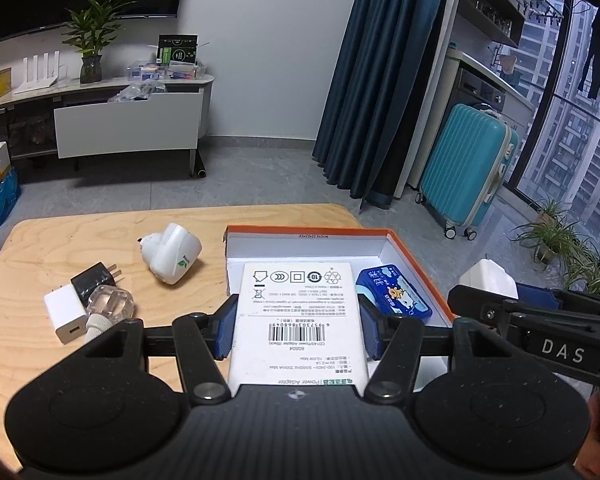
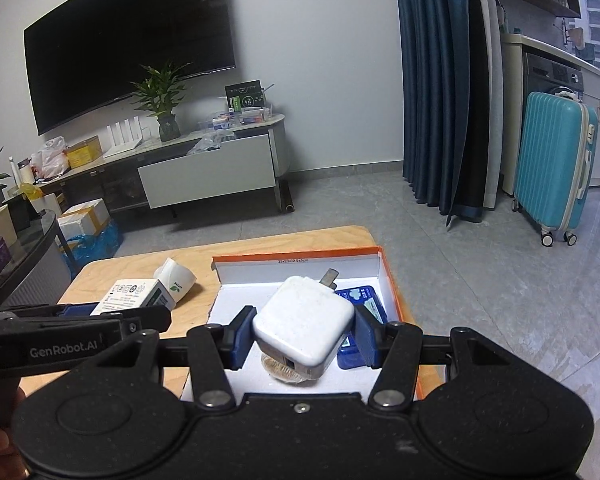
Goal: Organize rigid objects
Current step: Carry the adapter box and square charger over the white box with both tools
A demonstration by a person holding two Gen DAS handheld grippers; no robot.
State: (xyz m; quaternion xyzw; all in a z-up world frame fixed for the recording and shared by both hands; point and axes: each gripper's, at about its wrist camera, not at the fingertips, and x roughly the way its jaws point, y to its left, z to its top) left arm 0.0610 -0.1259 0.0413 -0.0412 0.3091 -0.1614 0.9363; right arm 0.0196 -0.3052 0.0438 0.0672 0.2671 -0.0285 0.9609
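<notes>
Ahead of you a dark television (image 2: 128, 46) hangs above a low cabinet (image 2: 204, 168) carrying a potted plant (image 2: 162, 100) and a white router (image 2: 124, 136). To your right, blue curtains (image 2: 432, 80) hang beside an upright teal suitcase (image 2: 554, 168).

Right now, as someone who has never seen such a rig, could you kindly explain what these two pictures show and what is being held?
There is no robot: a person holds a two-finger gripper in each hand, each with a fisheye camera looking along its fingers.

The left camera shows the left gripper shut on a white power adapter box. The right camera shows the right gripper shut on a white charger.

Both hang over an orange-rimmed cardboard box that stands on a wooden table and already holds a blue packet.

Still on the table: a white plug-in device, a black plug, a white USB charger and a clear plastic piece.
</notes>
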